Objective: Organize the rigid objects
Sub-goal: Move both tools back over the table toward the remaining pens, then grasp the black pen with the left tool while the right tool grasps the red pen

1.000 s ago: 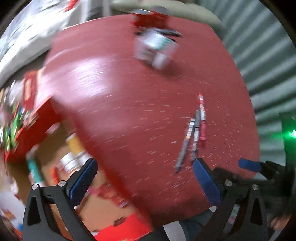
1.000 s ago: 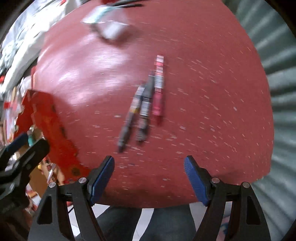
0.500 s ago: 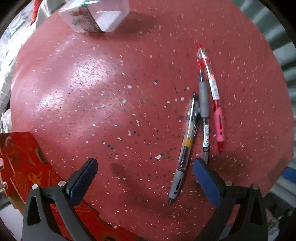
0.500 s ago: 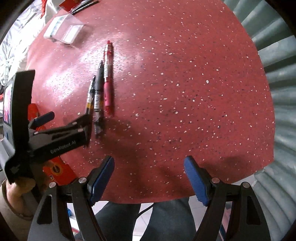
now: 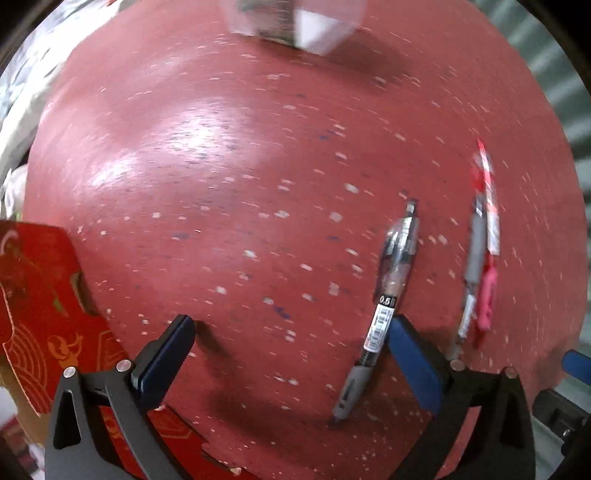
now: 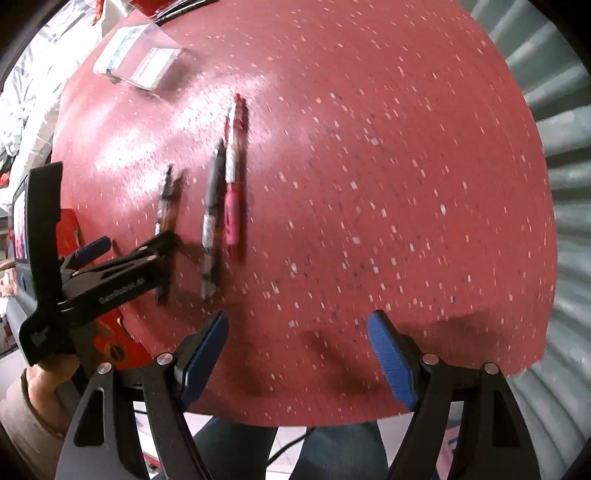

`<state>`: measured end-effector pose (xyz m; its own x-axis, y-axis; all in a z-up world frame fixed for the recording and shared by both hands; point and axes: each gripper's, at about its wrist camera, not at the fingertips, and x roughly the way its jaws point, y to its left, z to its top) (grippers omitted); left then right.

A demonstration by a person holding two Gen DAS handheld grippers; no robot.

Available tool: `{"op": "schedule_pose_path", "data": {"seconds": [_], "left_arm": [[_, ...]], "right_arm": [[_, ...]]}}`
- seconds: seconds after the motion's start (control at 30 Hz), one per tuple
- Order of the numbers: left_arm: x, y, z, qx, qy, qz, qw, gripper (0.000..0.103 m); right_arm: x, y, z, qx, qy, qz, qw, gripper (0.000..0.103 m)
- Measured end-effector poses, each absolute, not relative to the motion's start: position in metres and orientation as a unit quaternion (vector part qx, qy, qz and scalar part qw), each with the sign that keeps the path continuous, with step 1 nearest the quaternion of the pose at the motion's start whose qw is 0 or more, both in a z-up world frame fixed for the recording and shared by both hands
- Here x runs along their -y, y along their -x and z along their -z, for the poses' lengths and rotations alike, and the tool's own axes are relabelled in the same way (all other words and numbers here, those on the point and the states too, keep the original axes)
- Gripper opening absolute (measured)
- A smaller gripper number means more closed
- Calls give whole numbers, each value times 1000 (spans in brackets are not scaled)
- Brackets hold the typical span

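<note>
Three pens lie on the red speckled table (image 5: 229, 206). A clear black pen (image 5: 391, 291) rests just inside the right finger (image 5: 413, 362) of my left gripper (image 5: 290, 354), which is open and low over the table, pointing down. The grey pen (image 5: 474, 254) and the red pen (image 5: 488, 229) lie side by side outside that finger. In the right wrist view the left gripper (image 6: 133, 243) straddles the clear pen (image 6: 166, 199), with the grey pen (image 6: 211, 206) and red pen (image 6: 232, 184) beside it. My right gripper (image 6: 297, 347) stands open over bare table near the front edge.
A clear plastic box (image 6: 140, 62) sits at the far side of the table, also blurred at the top of the left wrist view (image 5: 295, 22). A red cardboard box (image 5: 40, 295) stands off the table's left edge. A corrugated wall (image 6: 565, 221) runs along the right. The person's legs (image 6: 314, 443) are below the front edge.
My left gripper has come down close to the table around the clear black pen, which now lies apart from the other two. The right gripper has drifted a little sideways, still open.
</note>
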<state>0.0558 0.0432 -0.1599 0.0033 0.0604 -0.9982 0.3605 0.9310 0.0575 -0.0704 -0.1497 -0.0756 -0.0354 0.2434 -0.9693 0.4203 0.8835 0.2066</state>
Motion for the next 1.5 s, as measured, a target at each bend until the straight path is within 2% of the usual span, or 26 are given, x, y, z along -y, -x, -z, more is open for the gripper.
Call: {"op": "schedule_pose_path", "data": {"seconds": [0.43,0.73,0.93,1.0,1.23,1.33,1.37,1.4,1.47,1.5], "left_arm": [[-24,-66,157,-691,-140,105,701,103],[-37,-57,162,-688,-129,110,706,103],[-28,-46,165,-686,-124,104,709,103],[-29,-43,164,-684,-120,101,712,103],[-36,-38,169,-696,-111,88,704,103],[-29,-38,168,-697,-119,94,701,102],[-25,-39,166,-694,-126,94,702,101],[-23,-38,165,-694,-128,96,702,97],[-20,-36,161,-695,-130,106,699,91],[-17,-35,159,-694,-135,112,698,84]], "right_arm": [[144,-18,103,-708,-166,83,681,79],[131,-42,104,-701,-136,56,698,79],[137,-37,105,-707,-138,101,686,77],[129,-42,100,-703,-123,84,696,66],[94,-48,97,-704,-84,76,701,61],[97,-42,96,-706,-82,78,699,42],[108,-37,96,-707,-79,79,698,20],[110,-37,95,-707,-87,69,698,11],[114,-36,96,-713,-91,64,692,11],[115,-34,96,-713,-101,62,691,11]]}}
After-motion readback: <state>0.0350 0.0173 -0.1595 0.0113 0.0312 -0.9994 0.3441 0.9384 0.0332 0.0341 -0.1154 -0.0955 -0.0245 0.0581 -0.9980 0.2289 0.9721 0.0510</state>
